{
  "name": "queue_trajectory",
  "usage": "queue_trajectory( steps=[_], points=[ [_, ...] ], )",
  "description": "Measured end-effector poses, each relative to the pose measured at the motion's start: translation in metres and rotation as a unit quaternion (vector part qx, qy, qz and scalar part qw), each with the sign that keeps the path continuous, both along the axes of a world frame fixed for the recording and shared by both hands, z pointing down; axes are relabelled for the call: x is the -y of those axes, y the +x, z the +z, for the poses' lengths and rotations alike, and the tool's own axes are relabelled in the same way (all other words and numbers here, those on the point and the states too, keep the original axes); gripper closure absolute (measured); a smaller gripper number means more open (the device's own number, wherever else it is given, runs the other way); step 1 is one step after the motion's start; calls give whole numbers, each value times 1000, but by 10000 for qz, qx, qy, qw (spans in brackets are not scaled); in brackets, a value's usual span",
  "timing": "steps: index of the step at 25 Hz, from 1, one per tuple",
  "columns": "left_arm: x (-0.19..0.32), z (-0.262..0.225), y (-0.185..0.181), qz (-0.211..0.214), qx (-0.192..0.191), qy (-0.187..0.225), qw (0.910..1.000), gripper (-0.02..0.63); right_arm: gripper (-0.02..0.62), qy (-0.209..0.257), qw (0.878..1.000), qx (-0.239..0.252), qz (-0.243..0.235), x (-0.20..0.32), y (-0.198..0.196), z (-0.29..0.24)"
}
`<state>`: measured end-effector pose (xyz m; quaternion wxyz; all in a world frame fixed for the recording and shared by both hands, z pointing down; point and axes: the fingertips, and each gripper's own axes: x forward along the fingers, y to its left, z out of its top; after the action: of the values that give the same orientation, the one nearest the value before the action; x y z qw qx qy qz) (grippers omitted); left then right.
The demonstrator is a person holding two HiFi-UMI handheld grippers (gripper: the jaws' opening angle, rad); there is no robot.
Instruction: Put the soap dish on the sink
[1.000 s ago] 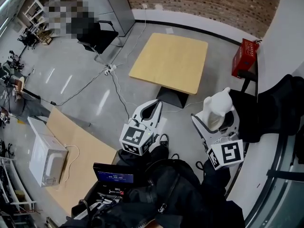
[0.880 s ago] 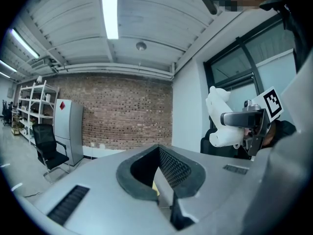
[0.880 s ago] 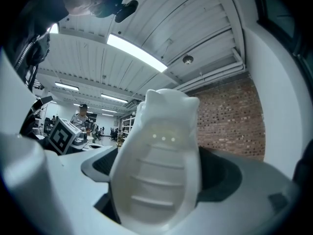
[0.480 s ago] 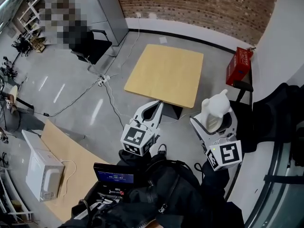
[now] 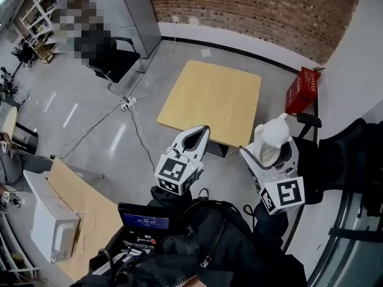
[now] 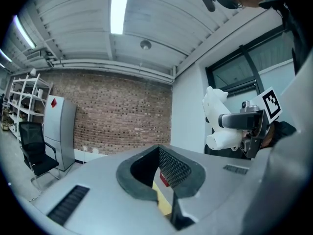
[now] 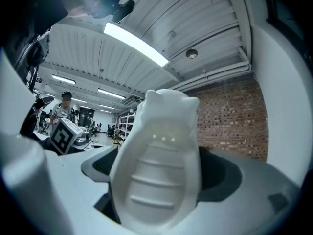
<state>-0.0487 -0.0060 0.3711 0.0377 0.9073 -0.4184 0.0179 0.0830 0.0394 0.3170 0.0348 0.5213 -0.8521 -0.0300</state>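
The soap dish (image 5: 272, 137) is white, with a ribbed inside and two small ears on top. It stands upright between the jaws of my right gripper (image 5: 270, 154), which is shut on it; in the right gripper view the soap dish (image 7: 159, 173) fills the middle and hides the jaw tips. My left gripper (image 5: 200, 132) hangs to the left of it at about the same height, with its jaws together and nothing between them. The left gripper view shows the left gripper (image 6: 165, 196) and, off to the right, the held soap dish (image 6: 216, 116). No sink shows in any view.
A square wooden table (image 5: 209, 94) stands on the grey floor ahead. A red box (image 5: 301, 89) leans by the white wall at the right. A black chair (image 5: 106, 46), a grey cabinet (image 5: 140, 8) and floor cables (image 5: 128, 103) lie at the left. A white appliance (image 5: 54, 226) sits on a wooden top (image 5: 81, 187).
The head view has swung slightly, so the room shifts in frame. My left gripper has risen a little toward the table. The right gripper keeps the soap dish in the same pose.
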Motion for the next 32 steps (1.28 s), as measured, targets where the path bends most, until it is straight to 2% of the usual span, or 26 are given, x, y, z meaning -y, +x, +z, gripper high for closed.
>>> queue_trajectory(
  steps=[16, 22, 26, 32],
  points=[
    [65, 27, -20, 376, -187, -310, 9986, 604, 80, -293, 9989, -268, 259, 59, -36, 18],
    [74, 39, -9, 437, -204, -484, 9977, 604, 80, -454, 9981, -262, 335, 68, -25, 26],
    [83, 45, -7, 331, -180, -526, 9979, 604, 80, -505, 9981, -217, 271, 84, -17, 34],
    [111, 33, -24, -10, -114, -377, 9992, 604, 80, -377, 9991, -199, -87, 116, -31, 29]
  ],
)
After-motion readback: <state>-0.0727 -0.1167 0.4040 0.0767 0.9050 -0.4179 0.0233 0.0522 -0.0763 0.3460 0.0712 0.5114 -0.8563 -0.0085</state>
